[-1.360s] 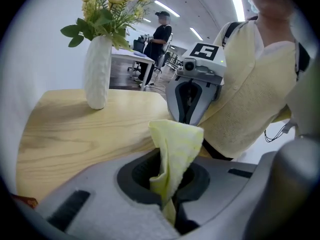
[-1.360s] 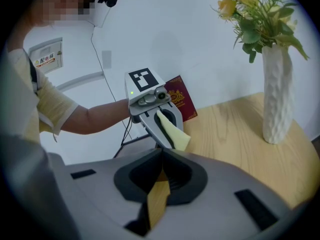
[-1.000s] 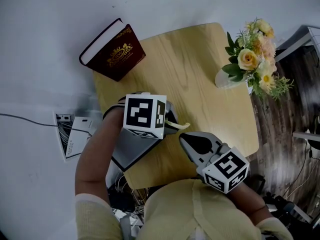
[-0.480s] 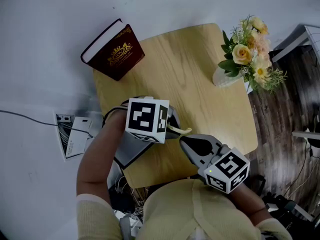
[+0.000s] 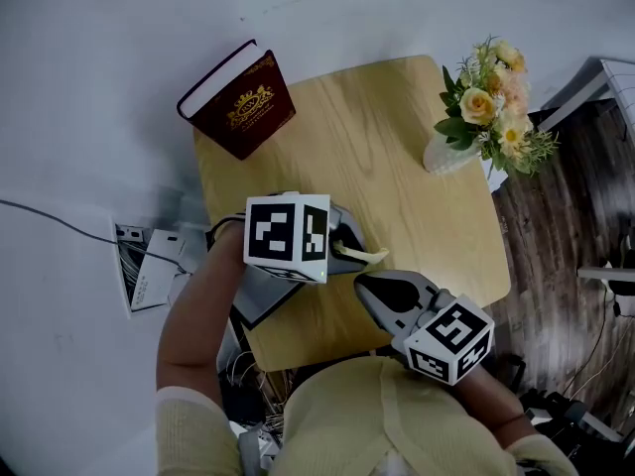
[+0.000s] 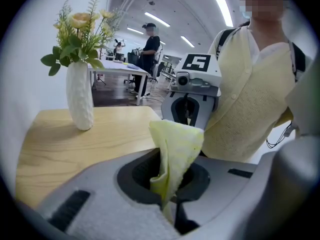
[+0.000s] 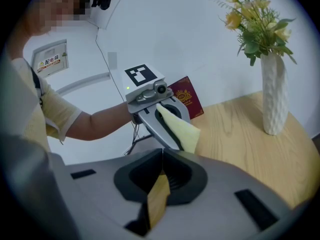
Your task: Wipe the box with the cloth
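My left gripper (image 5: 345, 250) sits in the middle of the head view. Its marker cube faces up and its fingers point toward the right of the frame, low over the near part of the wooden counter (image 5: 397, 186). Those fingers are clamped on the pale yellow cloth (image 6: 176, 149). The fold is pinched between them, and a loose flap stands up and out past the tips. My bare left forearm (image 5: 198, 315) rises from the lower left of the head view with the wrist turned inward, and a cream short sleeve shows at the bottom edge.

My right gripper (image 5: 363, 284) comes in from the lower right of that view, angled up and to the left. Its tips end just below the free end of the cloth, close to it, and I cannot tell whether they touch it. In the right gripper view its fingers meet at the tips and hold nothing. Only a sliver of the counter shows through the slot behind them. The two grippers face each other nose to nose.

The dark red box (image 5: 243, 107), with a gold crown emblem on its face, is at the upper left of the head view. It sits on the counter's far left corner, well apart from both grippers. A white vase (image 5: 448, 157) of yellow and peach flowers (image 5: 494, 117) stands by the counter's edge at the upper right.
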Tool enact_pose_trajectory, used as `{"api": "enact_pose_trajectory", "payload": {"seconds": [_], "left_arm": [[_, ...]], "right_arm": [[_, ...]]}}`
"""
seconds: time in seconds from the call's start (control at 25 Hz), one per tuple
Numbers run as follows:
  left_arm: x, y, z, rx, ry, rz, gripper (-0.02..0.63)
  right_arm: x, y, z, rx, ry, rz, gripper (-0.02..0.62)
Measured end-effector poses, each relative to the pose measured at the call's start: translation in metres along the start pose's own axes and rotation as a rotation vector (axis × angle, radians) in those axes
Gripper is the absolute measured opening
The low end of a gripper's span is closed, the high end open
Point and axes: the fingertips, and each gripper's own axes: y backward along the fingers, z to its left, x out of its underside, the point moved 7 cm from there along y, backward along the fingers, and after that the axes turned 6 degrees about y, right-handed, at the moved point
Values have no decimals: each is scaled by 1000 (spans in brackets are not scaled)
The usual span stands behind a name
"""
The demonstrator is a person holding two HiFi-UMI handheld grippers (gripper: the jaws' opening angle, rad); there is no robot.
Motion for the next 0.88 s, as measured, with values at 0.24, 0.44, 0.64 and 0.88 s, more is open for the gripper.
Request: {"api": "enact_pose_trajectory", "payload": {"seconds": [0.24,0.44,0.64,0.88], "left_arm": [[-1,9,-4,-133,-17,-81,23],[-1,32,-4,-334,-18,-209,23],[5,64,-10,-567,8,-348,23],[7,101,-25,-788,9,-518,23]], "right_arm": [[-4,-4,6,2,11,-9,31],[-8,-9,12,11,26,-19,31],[-12,-19,21,3,45,-20,29],[-17,-33,32,-15,69,-11,29]]}}
